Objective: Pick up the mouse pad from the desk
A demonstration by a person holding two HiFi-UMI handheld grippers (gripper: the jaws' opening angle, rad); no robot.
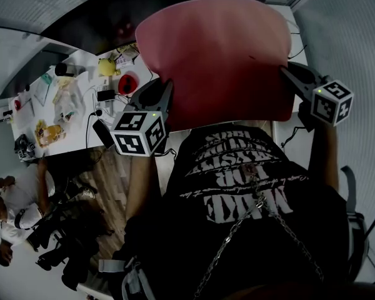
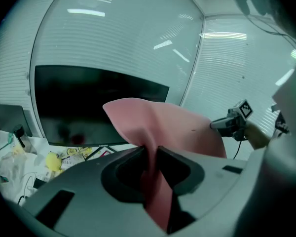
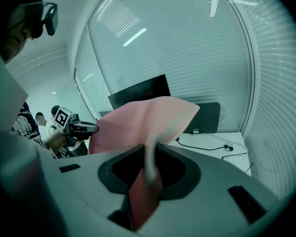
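Note:
The pink mouse pad hangs spread in the air above the white desk, held by its two near corners. My left gripper is shut on its left corner, and in the left gripper view the pad is pinched between the jaws of that gripper. My right gripper is shut on the right corner. In the right gripper view the pad folds down into the jaws. Each gripper also shows in the other's view: the right gripper and the left gripper.
The desk's left end carries clutter: a yellow object, a red object, cables and papers. A dark monitor stands behind the pad. A seated person is at the lower left. Window blinds curve round the back.

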